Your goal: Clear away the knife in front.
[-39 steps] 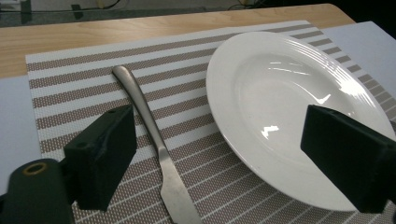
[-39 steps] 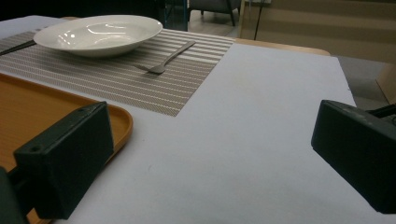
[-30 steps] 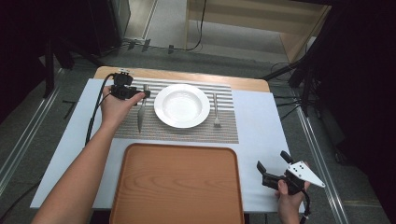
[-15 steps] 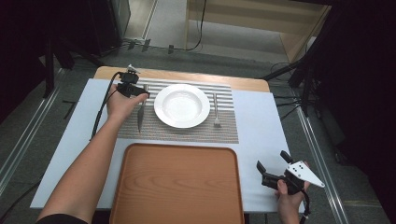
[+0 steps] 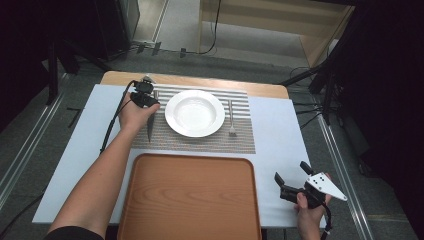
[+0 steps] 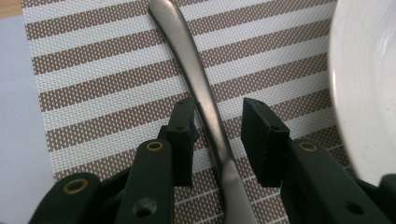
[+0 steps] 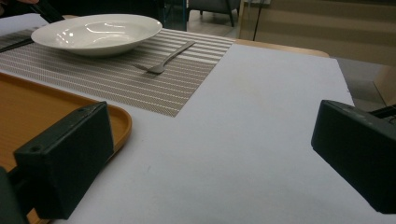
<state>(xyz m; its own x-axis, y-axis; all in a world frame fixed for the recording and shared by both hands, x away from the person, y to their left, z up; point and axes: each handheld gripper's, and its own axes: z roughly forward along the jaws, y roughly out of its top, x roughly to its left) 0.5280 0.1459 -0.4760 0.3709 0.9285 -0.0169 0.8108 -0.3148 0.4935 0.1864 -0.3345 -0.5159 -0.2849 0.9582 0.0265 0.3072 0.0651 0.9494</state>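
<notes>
- The left hand-held gripper (image 5: 148, 96) stands over the handle of a knife (image 6: 205, 107) that lies flat on the striped placemat (image 6: 93, 70). Its jaws have just been closing and are now narrow, one on each side of the handle; the near pad looks to be touching the metal while the far pad has a gap, so the knife is not yet clamped.
- The knife runs from between the jaws up and away, with the white plate (image 6: 369, 88) just beside the far jaw.
- Judged from this, the handle is thin, smooth and low on the mat: if the pads close above it they may slide over it or pinch only one edge, and the knife could twist or slip out on lifting.
- The far jaw is near the plate's rim; a sideways drift could knock the plate.
- The pads may also catch the woven mat and drag it along.
- The right hand-held gripper (image 5: 292, 182) is held wide open with nothing between the jaws, low over the tabletop (image 7: 261, 121), well apart from the knife, with the wooden tray (image 7: 42, 112) just beside its one jaw and a fork (image 7: 163, 58) farther ahead.
- The tabletop is covered in a pale sheet; the room around is dark, with cables on the floor and a wooden cabinet beyond.
</notes>
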